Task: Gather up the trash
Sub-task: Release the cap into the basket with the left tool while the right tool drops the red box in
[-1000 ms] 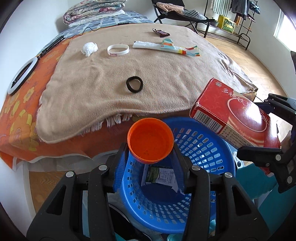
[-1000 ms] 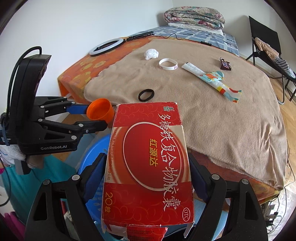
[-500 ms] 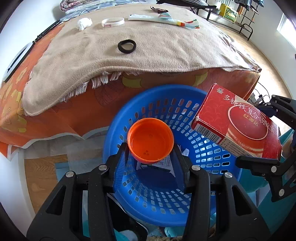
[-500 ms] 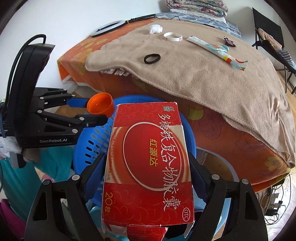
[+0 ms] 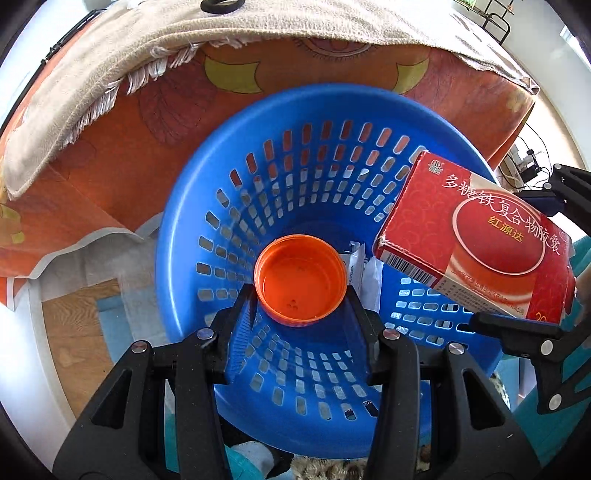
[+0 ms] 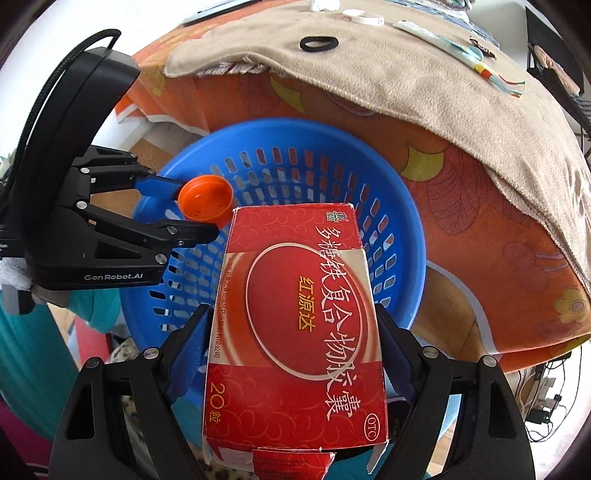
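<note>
Left gripper (image 5: 301,295) squeezing orange cap (image 5: 301,280), right gripper (image 6: 295,350) squeezing red box (image 6: 295,332). Held over blue basket (image 5: 207,192) for dropping in, probably onto paper (image 5: 365,269) already inside.

This is a home bedroom. A bed (image 6: 461,192) fills the far side, dressed in an orange sheet with a yellow flower print (image 5: 229,75) and topped by a fringed beige blanket (image 6: 406,74). A blue plastic laundry-style basket (image 5: 295,110) stands on a wooden floor (image 5: 74,332) just beside the bed. Small household oddments lie on the blanket, among them a black hair tie (image 6: 318,43) and a white wristband (image 6: 363,16).
</note>
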{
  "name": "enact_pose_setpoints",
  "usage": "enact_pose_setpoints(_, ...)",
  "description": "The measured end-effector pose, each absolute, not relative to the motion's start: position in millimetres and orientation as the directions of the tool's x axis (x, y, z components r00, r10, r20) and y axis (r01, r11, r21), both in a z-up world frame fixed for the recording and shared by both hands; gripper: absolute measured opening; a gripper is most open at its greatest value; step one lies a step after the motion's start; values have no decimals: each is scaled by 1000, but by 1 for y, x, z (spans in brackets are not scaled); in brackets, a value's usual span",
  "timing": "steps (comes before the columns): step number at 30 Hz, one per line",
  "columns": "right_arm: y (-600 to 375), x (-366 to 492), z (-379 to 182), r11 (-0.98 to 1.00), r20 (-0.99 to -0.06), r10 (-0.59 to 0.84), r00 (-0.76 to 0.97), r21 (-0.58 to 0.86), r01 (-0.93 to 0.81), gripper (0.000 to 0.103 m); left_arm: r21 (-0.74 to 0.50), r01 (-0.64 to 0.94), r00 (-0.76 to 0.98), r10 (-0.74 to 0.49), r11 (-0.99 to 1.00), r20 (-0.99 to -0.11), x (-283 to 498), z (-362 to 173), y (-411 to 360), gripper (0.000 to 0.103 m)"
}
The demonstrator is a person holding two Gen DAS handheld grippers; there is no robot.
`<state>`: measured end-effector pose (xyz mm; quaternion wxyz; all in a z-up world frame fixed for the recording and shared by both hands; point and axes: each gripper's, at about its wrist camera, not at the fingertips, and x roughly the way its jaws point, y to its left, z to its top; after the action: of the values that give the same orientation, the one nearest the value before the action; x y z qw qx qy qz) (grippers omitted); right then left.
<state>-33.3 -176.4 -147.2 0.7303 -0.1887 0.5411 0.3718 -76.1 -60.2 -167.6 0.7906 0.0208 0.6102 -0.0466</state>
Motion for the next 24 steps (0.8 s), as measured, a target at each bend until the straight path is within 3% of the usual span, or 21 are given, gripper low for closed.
enact_pose_setpoints(12, -174, -30, -152, 654, -932, 341, 122, 142, -743, 84, -37, 92, 244, -58, 995, -968, -75, -168, -61, 48)
enact_pose_setpoints(16, -173, -32, -150, 651, -932, 338, 129, 133, -747, 84, -40, 81, 252, -59, 996, -966, -75, -166, -58, 65)
enact_pose_setpoints(24, -176, -30, -147, 665, -931, 337, 142, 129, -735, 85, -51, 60, 273, -66, 997, -960, -74, -156, -50, 65)
